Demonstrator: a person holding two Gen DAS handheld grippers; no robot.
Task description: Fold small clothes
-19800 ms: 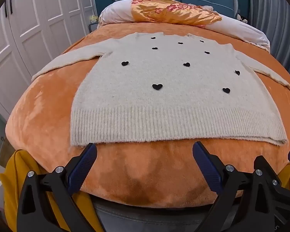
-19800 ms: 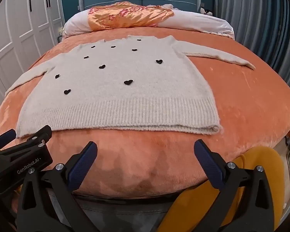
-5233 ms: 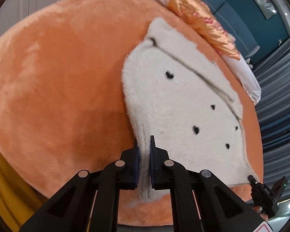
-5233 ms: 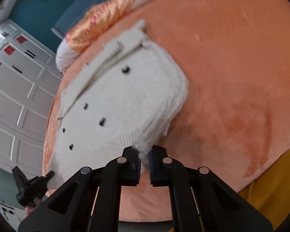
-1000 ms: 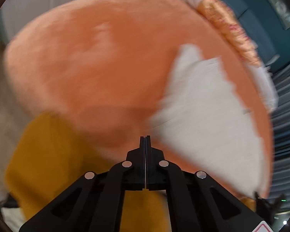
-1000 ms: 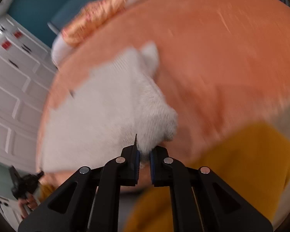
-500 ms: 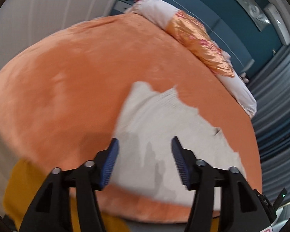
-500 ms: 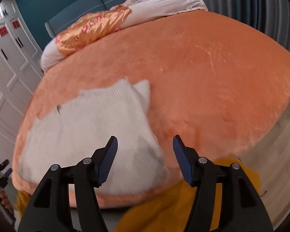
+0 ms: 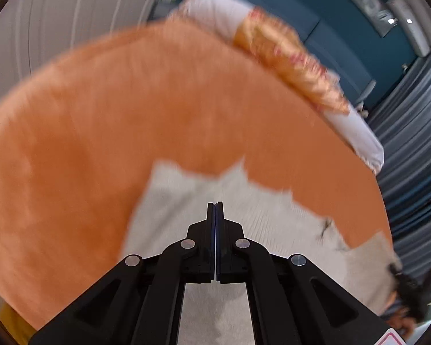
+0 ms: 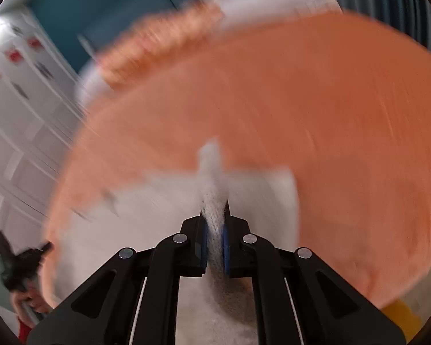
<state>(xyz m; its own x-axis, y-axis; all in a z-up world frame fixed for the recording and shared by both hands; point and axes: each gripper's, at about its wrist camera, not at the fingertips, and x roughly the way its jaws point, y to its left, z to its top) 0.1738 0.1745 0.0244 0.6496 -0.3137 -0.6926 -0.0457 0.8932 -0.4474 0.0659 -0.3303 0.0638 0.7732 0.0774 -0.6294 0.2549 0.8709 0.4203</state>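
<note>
The cream knit sweater point(image 9: 172, 201) lies folded near the front edge of the orange bed point(image 9: 115, 100). My left gripper point(image 9: 215, 204) hangs over its left part, jaws pressed together with no cloth showing between them. In the right wrist view the sweater point(image 10: 261, 201) is blurred. My right gripper point(image 10: 215, 215) is closing, and its blue pads point(image 10: 226, 247) squeeze a raised ridge of the knit. Each gripper shows as a dark blur in the other's view: the right gripper point(image 9: 411, 287) and the left gripper point(image 10: 17, 261), held by a hand.
A gold patterned pillow point(image 9: 290, 54) on white bedding lies at the head of the bed, before a teal headboard. White wardrobe doors point(image 10: 17, 120) stand on the left, grey curtains point(image 9: 411, 149) on the right. Something yellow point(image 10: 402, 316) shows below the bed's front edge.
Half a second ago both grippers stood open over the folded sweater. Now both are closed, the right one on a ridge of knit, and both views are motion-blurred.
</note>
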